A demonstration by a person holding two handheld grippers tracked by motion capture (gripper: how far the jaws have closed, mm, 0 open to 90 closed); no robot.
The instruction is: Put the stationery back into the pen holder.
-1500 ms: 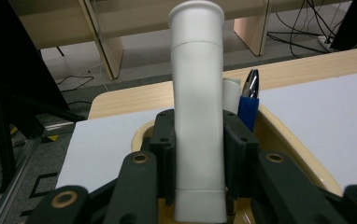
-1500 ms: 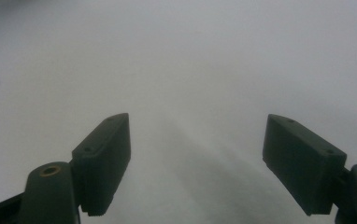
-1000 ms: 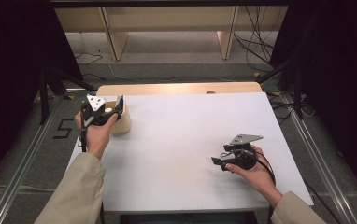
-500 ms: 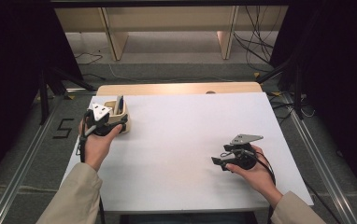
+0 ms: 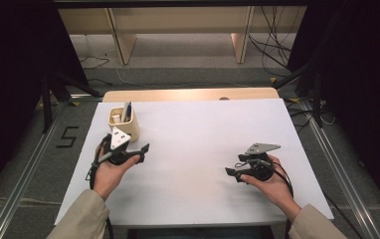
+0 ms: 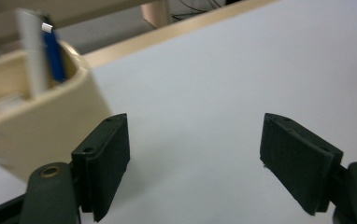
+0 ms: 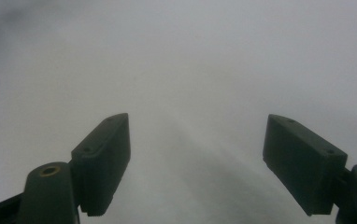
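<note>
The left gripper (image 5: 139,152) has just let go of the cup (image 5: 124,125) and drawn back toward the person: a second ago it sat right over the cup at the far left of the counter (image 5: 198,129), half a second ago it was against the cup's near side, and now it hangs nearer the person, apart from the cup. Its jaws have just been opening, and in the left gripper view they stand wide with nothing between them, only bare white counter, while the cup (image 6: 36,116) sits off to the left just beyond the left jaw. The cup stands upright near the counter's far left corner, in about the same spot as in the earlier pictures, with a blue pen (image 6: 54,56) and a white one (image 6: 31,56) leaning inside it and some pale thing beside them that I cannot make out. The right gripper (image 5: 233,174) has not stirred; it rests low over the counter on the right, well apart from the cup, and in its own view the jaws are spread wide over blank surface, holding nothing. I judge that the placing of the cup, or of what went into it, is finished, and that the left hand is clearing away; both grippers are free for whatever comes next.
</note>
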